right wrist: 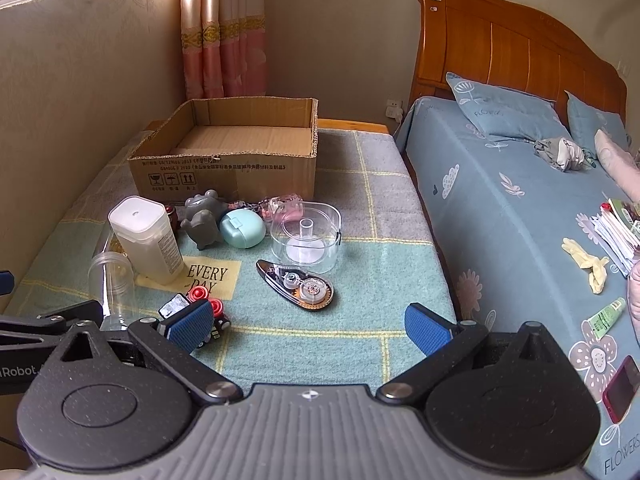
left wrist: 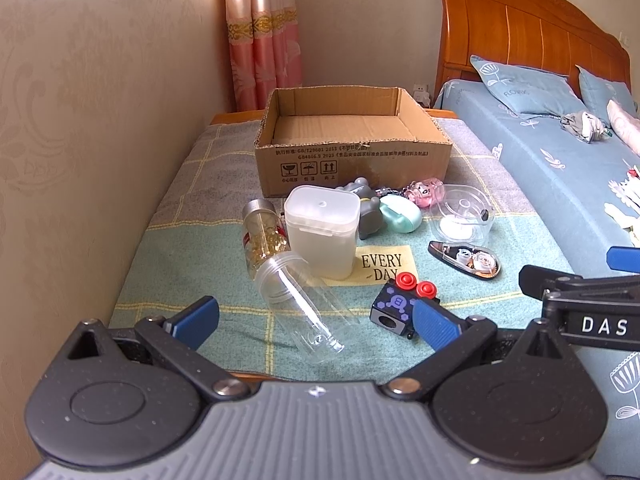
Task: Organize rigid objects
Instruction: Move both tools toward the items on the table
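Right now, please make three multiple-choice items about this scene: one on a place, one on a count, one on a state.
1. Where does the cardboard box stand?
A. beyond the small objects
B. on the bed pillow
C. beside the grippers

2. How many red knobs top the black toy block?
A. one
B. two
C. four

3. How is the clear jar?
A. upright, capped
B. inside the box
C. on its side, open

Answers: 1 A, the objects lie nearer the camera than the box. 2 B, two red knobs show side by side. 3 C, it lies flat with no lid on its mouth.
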Tool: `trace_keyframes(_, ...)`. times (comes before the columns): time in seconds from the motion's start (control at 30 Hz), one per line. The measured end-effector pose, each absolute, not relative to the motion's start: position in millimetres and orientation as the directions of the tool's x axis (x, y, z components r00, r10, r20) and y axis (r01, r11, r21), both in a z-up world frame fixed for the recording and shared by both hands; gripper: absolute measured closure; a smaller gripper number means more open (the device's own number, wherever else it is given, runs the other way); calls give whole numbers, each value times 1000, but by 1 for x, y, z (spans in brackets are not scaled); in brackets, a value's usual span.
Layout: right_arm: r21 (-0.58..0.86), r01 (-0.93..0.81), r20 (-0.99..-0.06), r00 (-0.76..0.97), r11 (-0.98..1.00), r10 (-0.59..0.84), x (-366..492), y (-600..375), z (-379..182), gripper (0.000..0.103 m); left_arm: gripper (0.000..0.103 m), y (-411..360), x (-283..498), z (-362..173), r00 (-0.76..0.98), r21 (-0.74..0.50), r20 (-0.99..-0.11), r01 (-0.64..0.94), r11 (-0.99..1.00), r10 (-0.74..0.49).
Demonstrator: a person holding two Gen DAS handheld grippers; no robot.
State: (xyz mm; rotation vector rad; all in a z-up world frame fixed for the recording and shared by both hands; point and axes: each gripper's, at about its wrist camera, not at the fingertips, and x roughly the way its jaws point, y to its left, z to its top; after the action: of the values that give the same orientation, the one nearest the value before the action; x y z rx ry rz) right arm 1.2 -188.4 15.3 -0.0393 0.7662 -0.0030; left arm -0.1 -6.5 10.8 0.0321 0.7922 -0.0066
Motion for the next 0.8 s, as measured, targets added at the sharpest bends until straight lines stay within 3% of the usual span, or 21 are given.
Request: trace_keyframes(0.8,-55,-23,-674,738,998,-21,5,-186,18,0,1,-7,4,10,712,32,-702,54,998,-16)
